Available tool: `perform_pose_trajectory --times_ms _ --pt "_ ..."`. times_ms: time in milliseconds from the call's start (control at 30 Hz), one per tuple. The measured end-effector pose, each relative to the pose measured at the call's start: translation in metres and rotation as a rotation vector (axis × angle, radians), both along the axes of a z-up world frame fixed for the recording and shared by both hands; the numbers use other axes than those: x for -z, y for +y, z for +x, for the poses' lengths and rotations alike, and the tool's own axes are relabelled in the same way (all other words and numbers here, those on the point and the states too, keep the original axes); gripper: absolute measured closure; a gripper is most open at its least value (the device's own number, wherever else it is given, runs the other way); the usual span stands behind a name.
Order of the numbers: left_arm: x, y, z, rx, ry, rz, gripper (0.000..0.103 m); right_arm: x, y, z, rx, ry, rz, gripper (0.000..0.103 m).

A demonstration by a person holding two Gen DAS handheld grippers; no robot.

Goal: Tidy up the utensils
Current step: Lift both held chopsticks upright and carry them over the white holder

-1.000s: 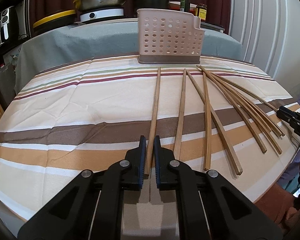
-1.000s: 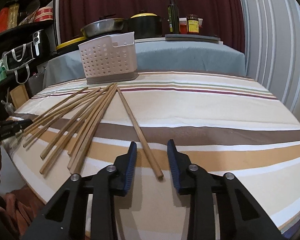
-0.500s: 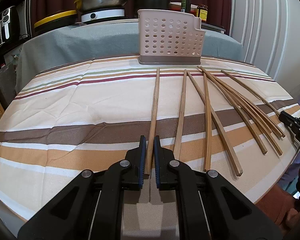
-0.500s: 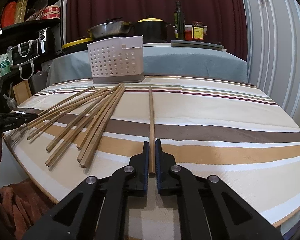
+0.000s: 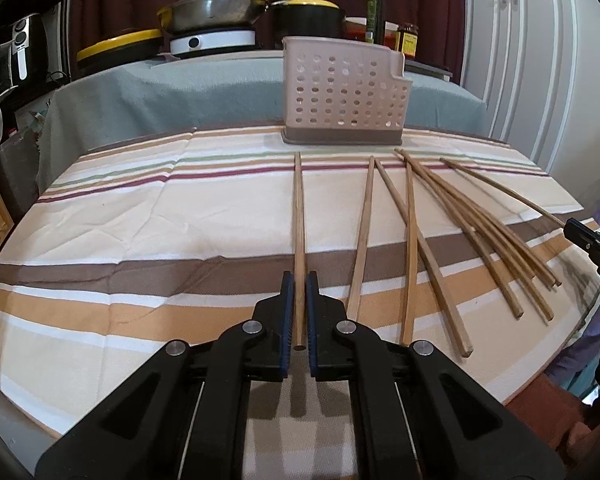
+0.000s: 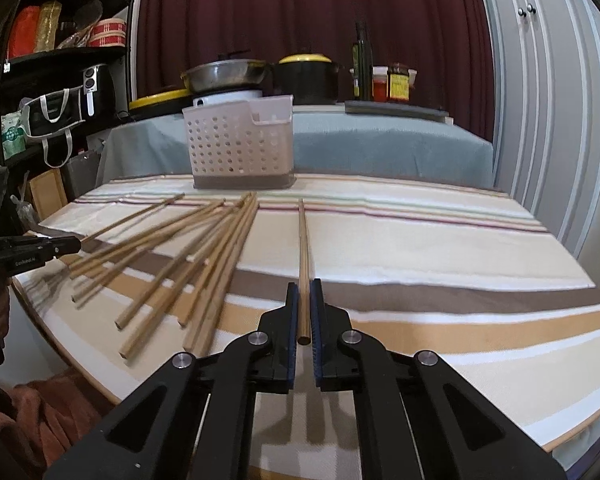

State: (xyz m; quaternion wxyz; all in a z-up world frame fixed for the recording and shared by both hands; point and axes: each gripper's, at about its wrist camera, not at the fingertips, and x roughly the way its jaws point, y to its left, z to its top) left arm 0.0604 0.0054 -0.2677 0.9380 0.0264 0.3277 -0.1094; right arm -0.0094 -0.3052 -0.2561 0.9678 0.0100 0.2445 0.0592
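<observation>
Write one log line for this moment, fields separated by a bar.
left gripper: shut on chopstick | right gripper: shut on chopstick | loose chopsticks: on tablecloth | caddy: empty

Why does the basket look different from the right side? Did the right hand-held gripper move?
Yes. The right hand-held gripper swung right and closed on a chopstick. The basket now sits left of its fingers, and it looks higher above the table.

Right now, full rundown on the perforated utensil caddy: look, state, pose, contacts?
The utensil caddy is pale pinkish-beige plastic, walls perforated with rows of round holes, on a darker brown base. One top corner steps down into a notch, with a slot-like opening there. It stands upright at the far edge of the striped tablecloth. No utensils show above its rim. Chopstick tips point toward it; none visibly touch.
</observation>
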Motion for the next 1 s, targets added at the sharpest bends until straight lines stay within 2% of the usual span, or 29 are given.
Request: perform_pose_trajectory --times_ms 133,300,567,1000 --pt "-0.011 0.0 -0.008 -0.003 -0.037 -0.008 0.096 -0.01 0.002 0.001 -0.003 -0.016 0.0 0.096" --pt "-0.018 0.002 -0.014 -0.001 -0.064 -0.012 0.097 -0.008 0.005 0.002 -0.006 -0.007 -0.009 0.096" --pt "-0.015 0.001 -0.015 -0.006 -0.054 -0.014 0.097 0.013 -0.001 0.005 -0.005 0.049 0.013 0.096" --pt "-0.015 -0.002 -0.014 -0.003 -0.05 -0.006 0.097 0.028 -0.006 -0.006 -0.002 0.052 -0.001 0.092"
